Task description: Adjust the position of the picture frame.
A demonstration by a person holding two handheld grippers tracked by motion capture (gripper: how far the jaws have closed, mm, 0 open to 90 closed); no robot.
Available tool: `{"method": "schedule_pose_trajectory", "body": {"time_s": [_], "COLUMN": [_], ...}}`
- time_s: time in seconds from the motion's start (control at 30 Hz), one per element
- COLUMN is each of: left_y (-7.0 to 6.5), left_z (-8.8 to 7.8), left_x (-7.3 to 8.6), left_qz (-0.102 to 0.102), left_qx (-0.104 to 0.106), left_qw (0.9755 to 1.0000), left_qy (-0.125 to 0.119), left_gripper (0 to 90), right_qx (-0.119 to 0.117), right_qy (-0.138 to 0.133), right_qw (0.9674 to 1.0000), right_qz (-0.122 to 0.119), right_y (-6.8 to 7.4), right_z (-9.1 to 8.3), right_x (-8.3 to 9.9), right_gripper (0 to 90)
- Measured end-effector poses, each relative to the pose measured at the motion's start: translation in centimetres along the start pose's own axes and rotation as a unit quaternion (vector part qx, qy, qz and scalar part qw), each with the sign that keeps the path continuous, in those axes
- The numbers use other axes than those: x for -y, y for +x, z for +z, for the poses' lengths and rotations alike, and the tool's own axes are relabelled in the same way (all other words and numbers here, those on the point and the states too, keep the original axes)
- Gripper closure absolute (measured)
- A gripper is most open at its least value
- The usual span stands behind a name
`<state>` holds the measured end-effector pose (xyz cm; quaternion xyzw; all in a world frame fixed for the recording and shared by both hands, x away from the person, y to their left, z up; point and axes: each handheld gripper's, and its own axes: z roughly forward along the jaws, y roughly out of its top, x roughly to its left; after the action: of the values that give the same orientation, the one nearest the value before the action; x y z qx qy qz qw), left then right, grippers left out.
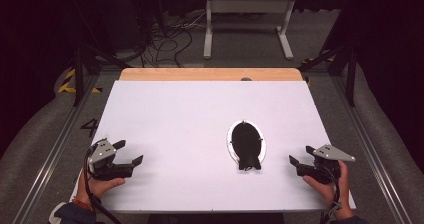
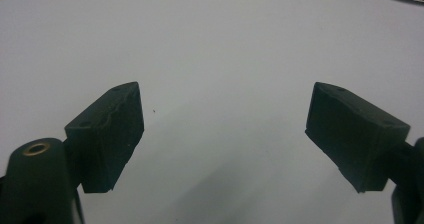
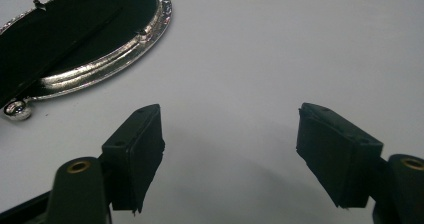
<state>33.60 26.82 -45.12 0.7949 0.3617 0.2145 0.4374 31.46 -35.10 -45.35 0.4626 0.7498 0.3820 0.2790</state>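
Two grippers, left (image 1: 131,152) and right (image 1: 300,154), are gaping empty; oval mirror (image 1: 246,142), likely fragile and slippery, is wanting a rim grip.

Two black grippers are seen: the left gripper (image 1: 131,153) and the right gripper (image 1: 300,155), each topped by a grey three-cornered plate. A black cable is trailed from each toward six o'clock. Blocky black fingers (image 2: 107,134) with small screw holes are shown, brass-ringed holes at their bases. Dark sleeves and a bracelet on the left wrist are worn.
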Motion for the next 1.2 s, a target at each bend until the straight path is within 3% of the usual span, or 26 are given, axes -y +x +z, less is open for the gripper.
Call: {"method": "schedule_pose_trajectory", "body": {"time_s": [0.13,0.33,0.43,0.53,0.63,0.73,0.9,1.03,1.2], "left_y": [-0.3,-0.5,-0.7,-1.1,-1.8,-2.0,-1.9,-2.1,-2.1], "left_z": [-0.2,-0.8,-1.0,-0.9,-0.3,0.1,-0.2,-0.4,-0.5], "left_x": [0.1,0.5,0.5,0.3,0.0,-0.1,-0.2,0.0,0.0], "left_qz": [0.006,-0.013,-0.014,-0.011,0.009,0.012,0.016,0.024,0.035], "left_qx": [-0.001,0.02,0.019,0.021,0.03,0.03,0.047,0.054,0.061], "left_qw": [1.0,0.9997,0.9997,0.9997,0.9995,0.9992,0.9986,0.9979,0.9971], "left_qy": [0.006,-0.001,-0.002,-0.003,0.01,0.022,0.017,0.025,0.031], "left_gripper": [17.6,18.4,17.9,20.1,22.8,32.1,47.3,72.0,89.6], "right_qx": [0.0,-0.004,-0.011,-0.014,-0.025,-0.029,-0.041,-0.049,-0.054], "right_qy": [-0.004,-0.001,0.0,0.002,0.006,0.014,0.013,0.026,0.034], "right_qw": [1.0,0.9999,0.9998,0.9998,0.9996,0.9995,0.999,0.9984,0.998], "right_qz": [0.006,0.014,0.017,0.011,0.01,0.006,0.01,-0.008,0.004], "right_y": [-0.1,-0.3,-0.3,-0.2,0.2,0.6,1.3,2.2,2.5], "right_z": [0.1,0.6,1.3,1.6,2.3,3.3,4.4,5.0,5.8], "right_x": [-0.1,-0.6,-1.6,-2.1,-2.8,-3.3,-3.9,-4.2,-4.3], "right_gripper": [37.2,45.9,54.1,60.0,66.2,73.6,79.0,83.8,89.7]}}
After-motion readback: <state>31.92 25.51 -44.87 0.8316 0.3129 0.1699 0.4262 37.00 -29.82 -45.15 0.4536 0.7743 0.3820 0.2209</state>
